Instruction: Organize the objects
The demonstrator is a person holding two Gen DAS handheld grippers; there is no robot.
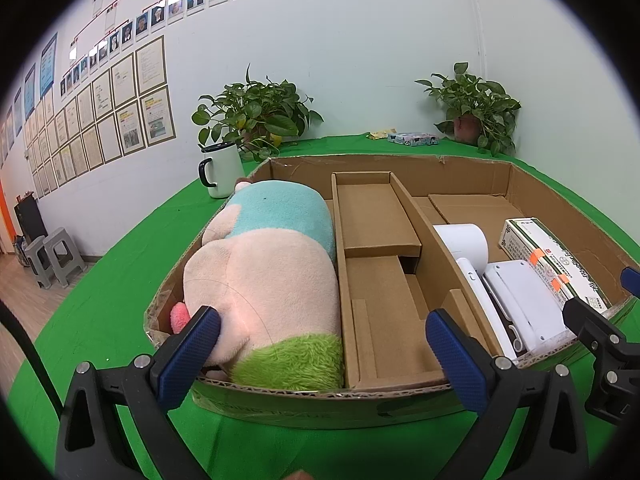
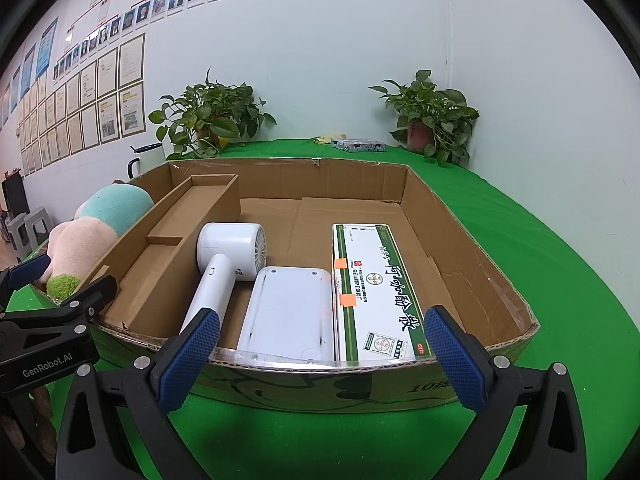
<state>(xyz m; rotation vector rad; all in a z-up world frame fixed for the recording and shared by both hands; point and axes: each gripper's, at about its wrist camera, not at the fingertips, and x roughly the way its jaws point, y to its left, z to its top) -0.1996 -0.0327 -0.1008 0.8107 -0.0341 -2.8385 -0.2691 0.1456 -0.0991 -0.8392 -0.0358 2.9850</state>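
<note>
A shallow cardboard box (image 1: 460, 168) (image 2: 472, 272) lies on the green table. Its left compartment holds a plush toy (image 1: 272, 272) (image 2: 96, 232) in pink, teal and green. The middle cardboard insert (image 1: 380, 264) holds nothing. The right compartment holds a white hair dryer (image 2: 228, 256) (image 1: 468, 248), a flat white device (image 2: 292, 312) (image 1: 516, 296) and a green-and-white medicine box (image 2: 376, 292) (image 1: 556, 260). My left gripper (image 1: 322, 340) is open and empty at the box's near edge. My right gripper (image 2: 322, 340) is open and empty before the right compartment.
A white mug (image 1: 220, 174) stands behind the box at left. Two potted plants (image 1: 256, 116) (image 1: 476, 108) stand at the back by the wall, with a small patterned box (image 1: 412, 139) between them. Grey stools (image 1: 52, 256) stand on the floor at left.
</note>
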